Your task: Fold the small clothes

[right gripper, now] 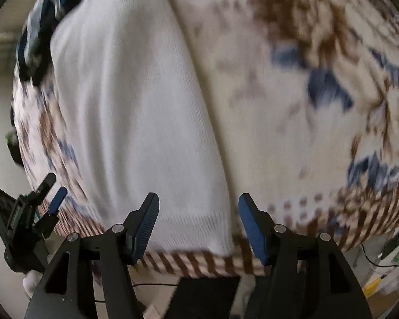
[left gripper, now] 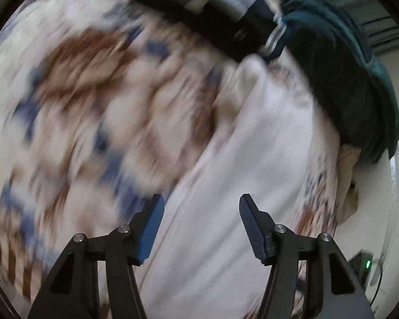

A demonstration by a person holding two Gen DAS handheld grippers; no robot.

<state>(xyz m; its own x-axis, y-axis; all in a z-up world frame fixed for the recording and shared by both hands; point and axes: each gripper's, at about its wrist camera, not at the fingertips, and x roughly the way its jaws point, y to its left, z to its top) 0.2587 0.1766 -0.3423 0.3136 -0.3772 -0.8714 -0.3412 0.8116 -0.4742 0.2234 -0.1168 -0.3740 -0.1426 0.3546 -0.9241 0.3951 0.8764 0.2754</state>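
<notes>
A white knitted garment (right gripper: 135, 111) lies flat on a patterned cover (right gripper: 319, 79) of cream, brown and blue. It also shows in the left wrist view (left gripper: 239, 159), blurred. My left gripper (left gripper: 200, 202) is open and empty above the garment's side. My right gripper (right gripper: 198, 202) is open and empty just above the garment's ribbed hem, near the cover's front edge. The left gripper (right gripper: 52, 188) shows at the left of the right wrist view, open.
A pile of dark clothes lies at the far edge: a black and grey striped piece (left gripper: 212, 5) and a teal garment (left gripper: 345, 66). The cover's striped border (right gripper: 199, 261) hangs over the front edge. Floor, cables and boxes (right gripper: 380, 279) lie beyond.
</notes>
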